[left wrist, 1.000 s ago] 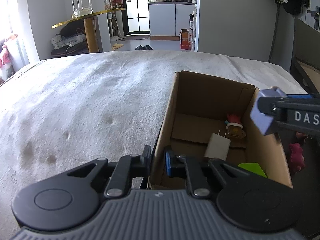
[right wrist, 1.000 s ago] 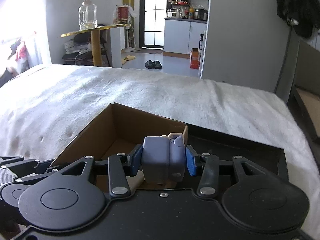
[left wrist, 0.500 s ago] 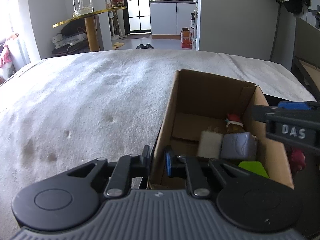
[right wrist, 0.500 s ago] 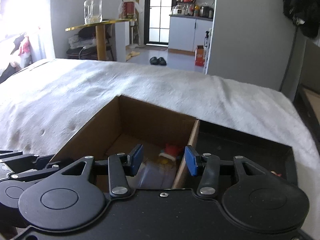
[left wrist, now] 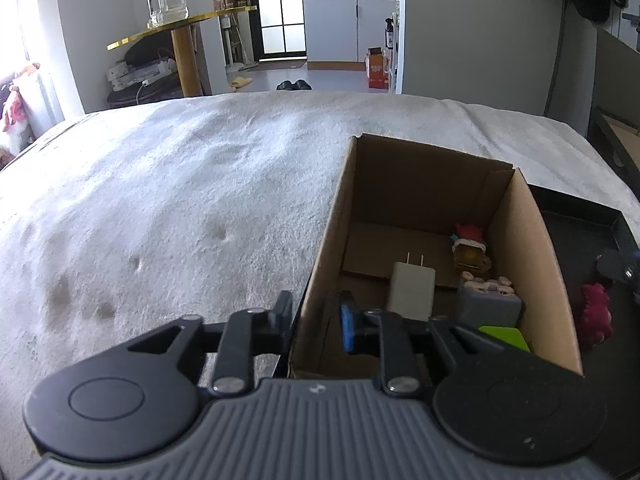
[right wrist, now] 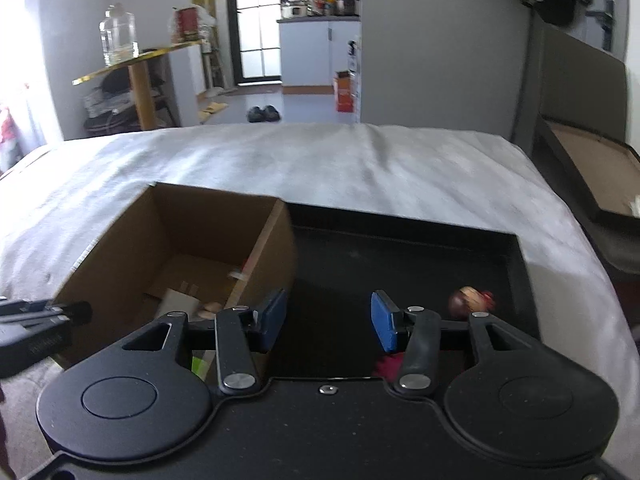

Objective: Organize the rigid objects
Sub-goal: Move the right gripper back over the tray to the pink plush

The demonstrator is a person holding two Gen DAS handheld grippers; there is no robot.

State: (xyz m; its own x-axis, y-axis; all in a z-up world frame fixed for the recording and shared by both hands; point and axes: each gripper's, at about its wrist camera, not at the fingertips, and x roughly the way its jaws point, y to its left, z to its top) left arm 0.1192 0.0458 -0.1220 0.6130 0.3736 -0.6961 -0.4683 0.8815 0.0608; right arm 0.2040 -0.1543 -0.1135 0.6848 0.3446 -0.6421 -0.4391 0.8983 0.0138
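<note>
A cardboard box stands on the white bed cover. Inside lie a white charger, a grey-blue block, a small red-hatted figure and a green piece. My left gripper is shut on the box's near-left wall. My right gripper is open and empty above the black tray, right of the box. A pink toy and a small round figure lie in the tray.
The white bed cover spreads left of and behind the box. A dark chair holding a cardboard panel stands at the right. A gold-topped side table with a glass jar stands beyond the bed.
My right gripper let the grey-blue block go into the box, opened wider and moved right over the black tray. My left gripper kept its hold on the box wall.
</note>
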